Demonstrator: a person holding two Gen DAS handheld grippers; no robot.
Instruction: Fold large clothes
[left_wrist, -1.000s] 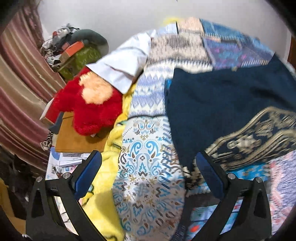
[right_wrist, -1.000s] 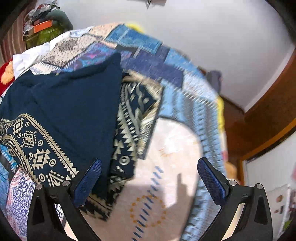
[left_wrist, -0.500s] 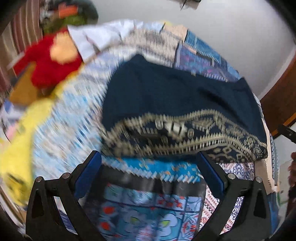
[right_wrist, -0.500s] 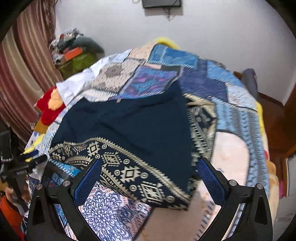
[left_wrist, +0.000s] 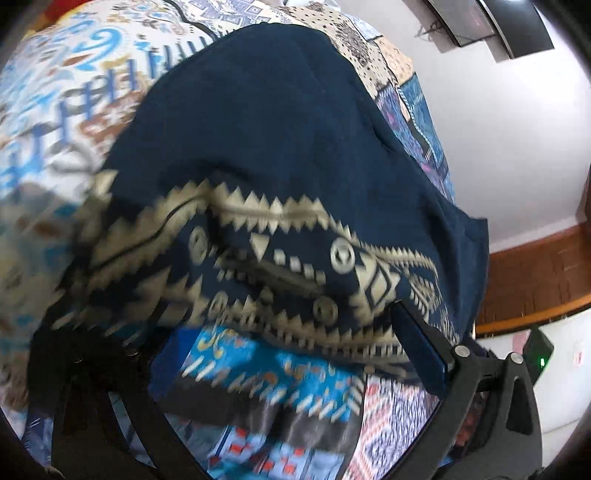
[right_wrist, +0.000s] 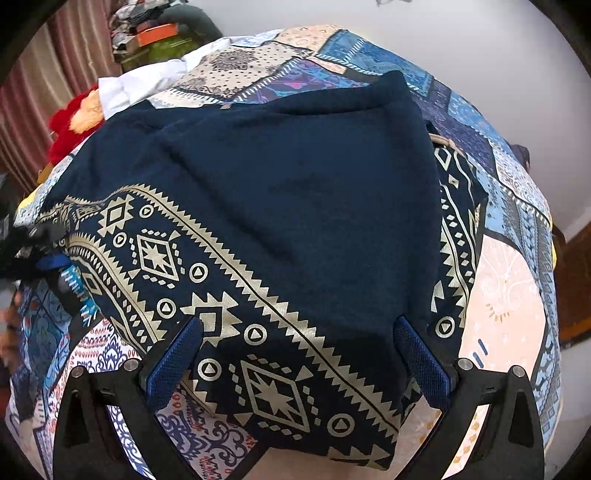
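Patchwork bedding (right_wrist: 509, 280) fills both frames, with the navy gold-patterned garment (right_wrist: 295, 206) spread flat across its centre. At lower centre of its view the right gripper (right_wrist: 297, 363) is spread wide over the garment's near hem, grasping nothing. The left gripper (left_wrist: 266, 354) is also spread, its left finger blurred at the hem.

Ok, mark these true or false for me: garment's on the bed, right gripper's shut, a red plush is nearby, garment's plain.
1. The navy garment lies on the patchwork bedspread. True.
2. The right gripper is shut on cloth. False: its jaws are wide open, over the patterned border.
3. A red plush toy sits at the bed's far left. True.
4. The garment is plain. False: it has a gold geometric border.
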